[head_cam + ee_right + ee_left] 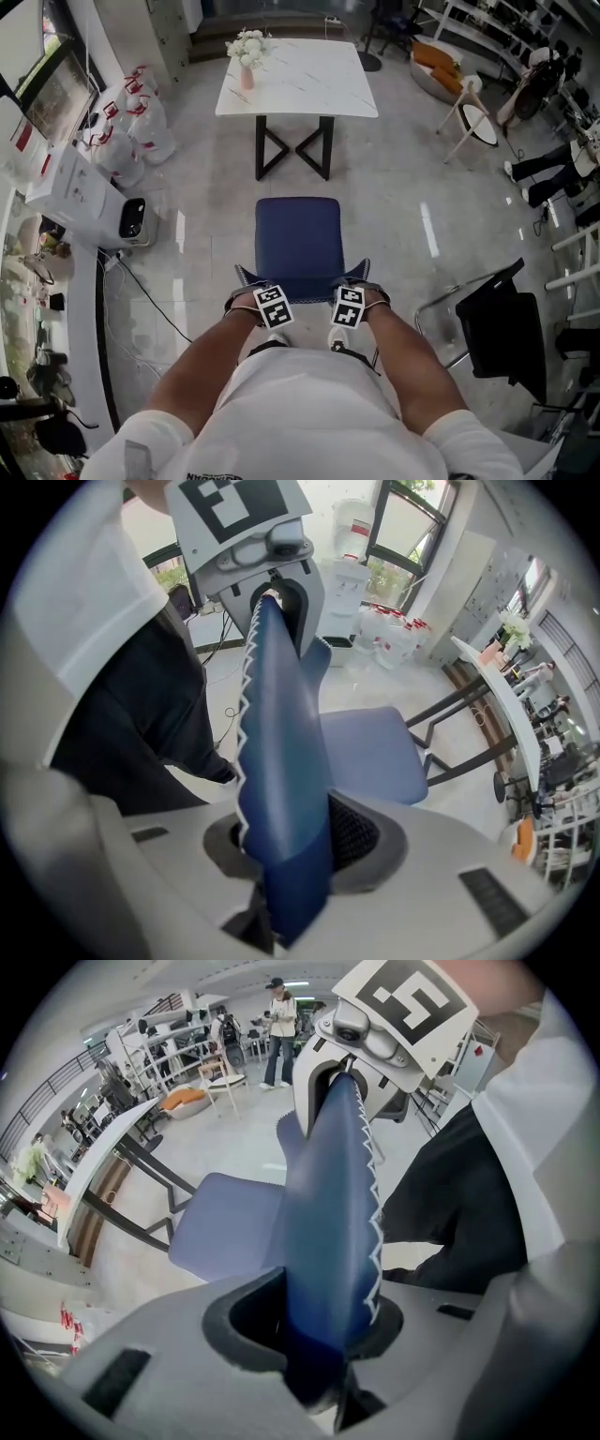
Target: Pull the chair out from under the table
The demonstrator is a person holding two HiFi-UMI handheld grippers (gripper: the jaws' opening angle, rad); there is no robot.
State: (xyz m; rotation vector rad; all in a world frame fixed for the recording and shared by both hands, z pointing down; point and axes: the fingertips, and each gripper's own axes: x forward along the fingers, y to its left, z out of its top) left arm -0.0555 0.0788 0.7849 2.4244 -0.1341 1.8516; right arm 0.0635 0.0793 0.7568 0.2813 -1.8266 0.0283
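One blue chair, one white table, one flower vase, and two tongs, left tongs and right tongs.

- No word, brand name or number legible anywhere.
- Left marker cube and right marker cube: black-and-white square patterns only, no letters or digits.
- White shirt: dark print at the lower picture edge, cut off, unreadable.
- Water bottles: red labels, too small to read.

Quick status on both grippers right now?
Left gripper: closed on the top edge of the blue padded chair backrest.
Right gripper: closed on the same backrest's top edge.
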